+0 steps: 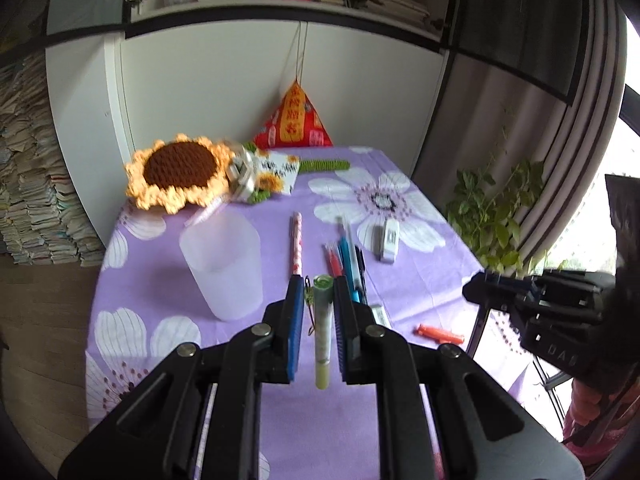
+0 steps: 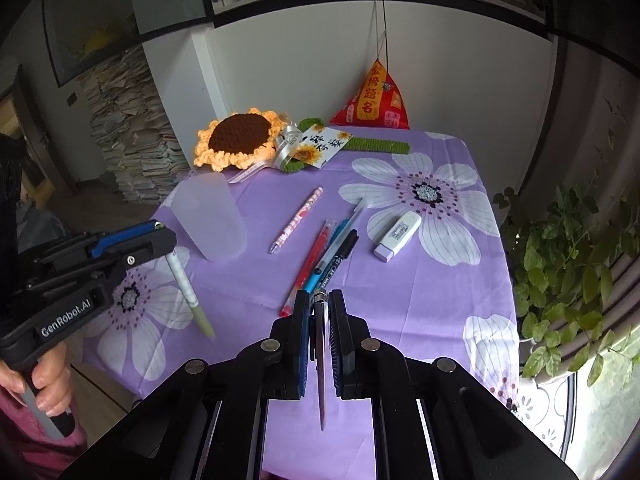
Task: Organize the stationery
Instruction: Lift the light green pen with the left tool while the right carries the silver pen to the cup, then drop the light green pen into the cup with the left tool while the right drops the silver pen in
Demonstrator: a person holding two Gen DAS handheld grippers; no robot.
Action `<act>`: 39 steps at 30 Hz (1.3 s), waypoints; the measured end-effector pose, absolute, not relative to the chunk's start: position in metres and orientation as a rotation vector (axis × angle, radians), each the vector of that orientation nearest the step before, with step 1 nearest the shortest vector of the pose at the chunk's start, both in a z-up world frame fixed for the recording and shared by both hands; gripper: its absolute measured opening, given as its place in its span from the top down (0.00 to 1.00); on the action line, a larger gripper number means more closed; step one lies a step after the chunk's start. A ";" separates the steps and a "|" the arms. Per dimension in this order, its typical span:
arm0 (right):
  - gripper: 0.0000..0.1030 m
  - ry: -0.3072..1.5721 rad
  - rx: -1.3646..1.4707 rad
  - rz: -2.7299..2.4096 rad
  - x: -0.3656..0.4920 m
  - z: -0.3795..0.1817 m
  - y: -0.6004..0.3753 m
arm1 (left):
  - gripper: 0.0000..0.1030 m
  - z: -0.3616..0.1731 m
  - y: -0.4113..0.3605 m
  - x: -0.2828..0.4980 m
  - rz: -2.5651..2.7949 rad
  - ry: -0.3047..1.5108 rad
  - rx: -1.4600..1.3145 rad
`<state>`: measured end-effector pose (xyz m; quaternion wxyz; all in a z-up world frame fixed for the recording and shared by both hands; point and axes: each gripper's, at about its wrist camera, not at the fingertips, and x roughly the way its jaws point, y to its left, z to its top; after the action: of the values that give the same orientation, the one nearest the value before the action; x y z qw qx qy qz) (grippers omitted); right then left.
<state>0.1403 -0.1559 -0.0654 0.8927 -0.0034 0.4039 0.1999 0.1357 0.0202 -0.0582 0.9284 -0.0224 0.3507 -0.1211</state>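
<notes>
Room: a table under a purple flowered cloth (image 2: 420,300) against a white wall, with bookshelves along the top of the frame and paper stacks at the left.
Green pen (image 1: 322,328): clamped between the jaws of the left gripper (image 1: 316,292); in the right wrist view it hangs tip-down, tilted, at lower left, above the cloth.
Cup (image 2: 210,216): frosted and upright, left of centre, near the green pen but apart from it.
Right gripper (image 2: 320,300): closed on a thin dark thing (image 2: 321,360), seen edge-on, so I cannot tell what it is.
Loose stationery: pink patterned pen (image 2: 298,220), a bunch of red, blue and black pens (image 2: 324,260), a white eraser-like block (image 2: 398,236), all at centre; an orange piece (image 1: 440,333) shows only in the left wrist view.
Risk, cup: it looks light; a tilted pen striking the rim could tip it over.
Risk, grip: the pen is held near its top, so it may swing or slip.
Risk, crowding: both grippers work close to the table's near edge, so they could bump each other.
</notes>
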 end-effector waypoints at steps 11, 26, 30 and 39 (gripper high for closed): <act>0.90 0.764 0.018 0.445 0.138 -0.040 -0.143 | 0.88 0.008 0.045 0.156 -0.155 0.541 -0.029; 0.90 0.713 0.027 0.469 0.168 -0.012 -0.111 | 0.88 -0.040 0.091 0.224 -0.073 0.634 -0.057; 0.90 0.676 0.025 0.497 0.176 0.002 -0.097 | 0.88 -0.055 0.094 0.228 -0.086 0.670 -0.067; 0.90 0.635 0.043 0.563 0.204 0.019 -0.062 | 0.87 -0.073 0.098 0.229 -0.102 0.710 -0.096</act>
<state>0.2040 -0.0621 0.0189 0.9111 0.0208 0.3081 0.2729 0.2288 0.0980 -0.0729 0.9353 -0.0469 0.3471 -0.0501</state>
